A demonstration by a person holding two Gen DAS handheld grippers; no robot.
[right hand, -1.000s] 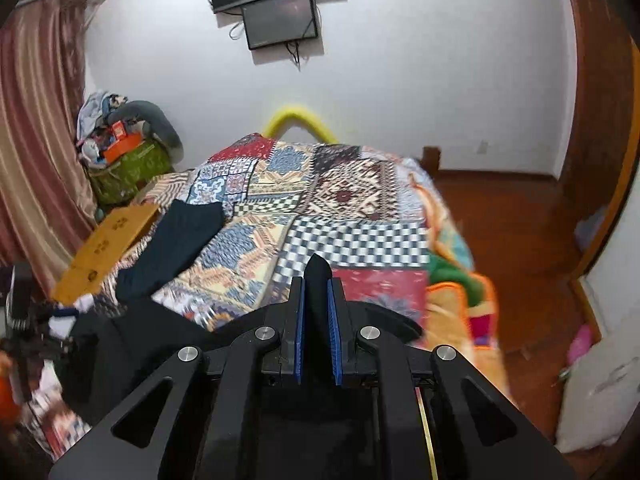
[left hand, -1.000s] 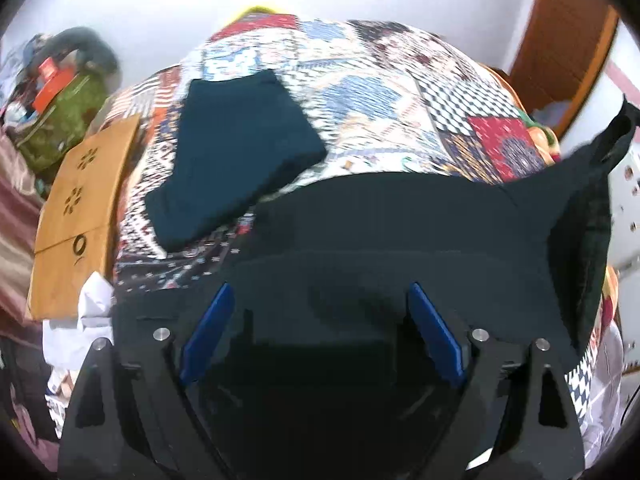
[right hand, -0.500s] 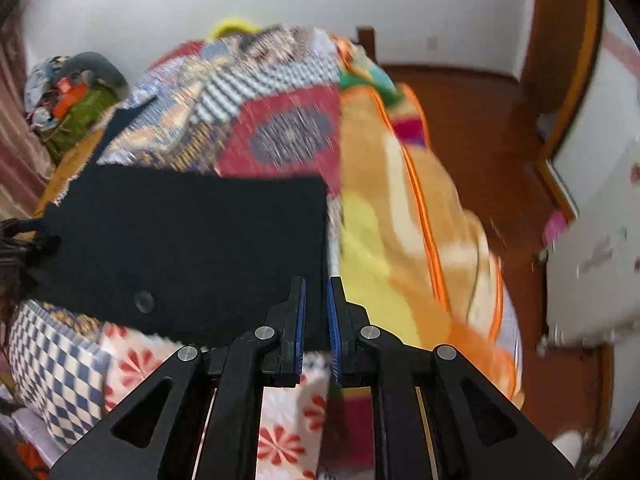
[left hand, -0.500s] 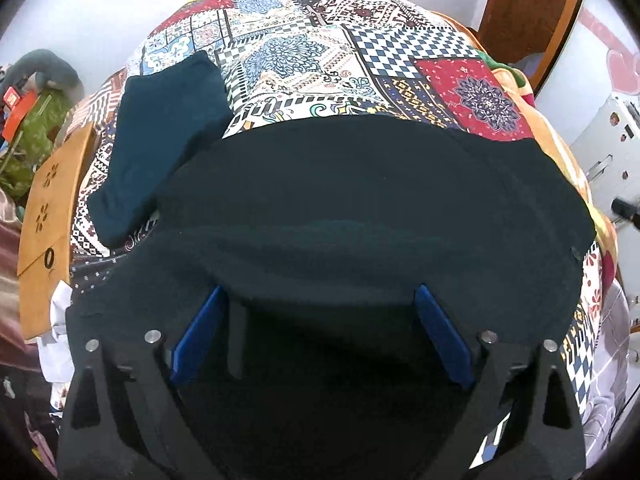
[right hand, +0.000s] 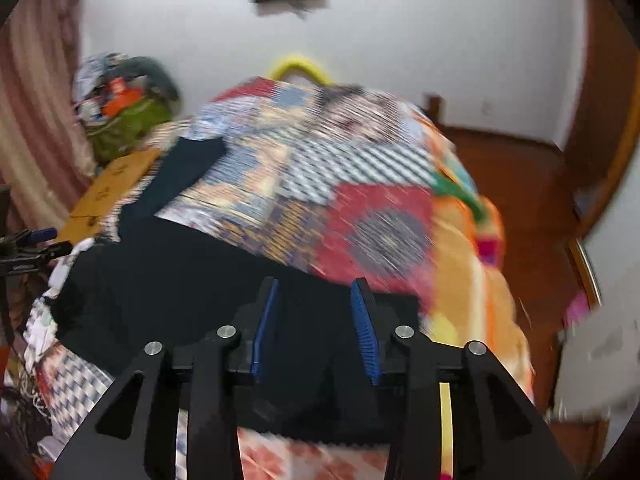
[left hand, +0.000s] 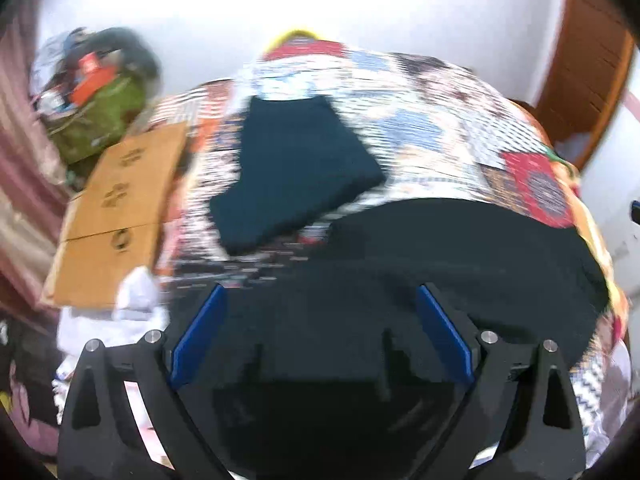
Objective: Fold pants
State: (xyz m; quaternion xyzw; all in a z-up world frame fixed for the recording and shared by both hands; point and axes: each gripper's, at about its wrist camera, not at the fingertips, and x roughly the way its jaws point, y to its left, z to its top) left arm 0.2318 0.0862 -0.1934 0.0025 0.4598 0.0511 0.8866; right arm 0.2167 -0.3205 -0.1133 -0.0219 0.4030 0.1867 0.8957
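Note:
The black pants [left hand: 460, 248] lie spread flat across the near part of the bed, blurred by motion. My left gripper [left hand: 320, 292] hovers over their near edge, jaws wide open, nothing pressed between the blue pads. In the right wrist view the same pants [right hand: 168, 272] stretch from the left towards my right gripper [right hand: 316, 284]. Its jaws are opening, with a clear gap; the black cloth lies under and between the fingers, and the pads do not press on it. A folded dark teal garment [left hand: 296, 168] rests farther back on the bed.
The patchwork quilt [right hand: 320, 168] covers the bed. A cardboard box [left hand: 116, 216], a green bag [left hand: 100, 120] and white cloth [left hand: 136, 300] crowd the left side. Wooden floor [right hand: 520, 184] and a door lie to the right.
The right gripper, shut on the pants' edge before, brought it down onto the bed and has parted its jaws. The left gripper stayed open and its view swung up over the bed.

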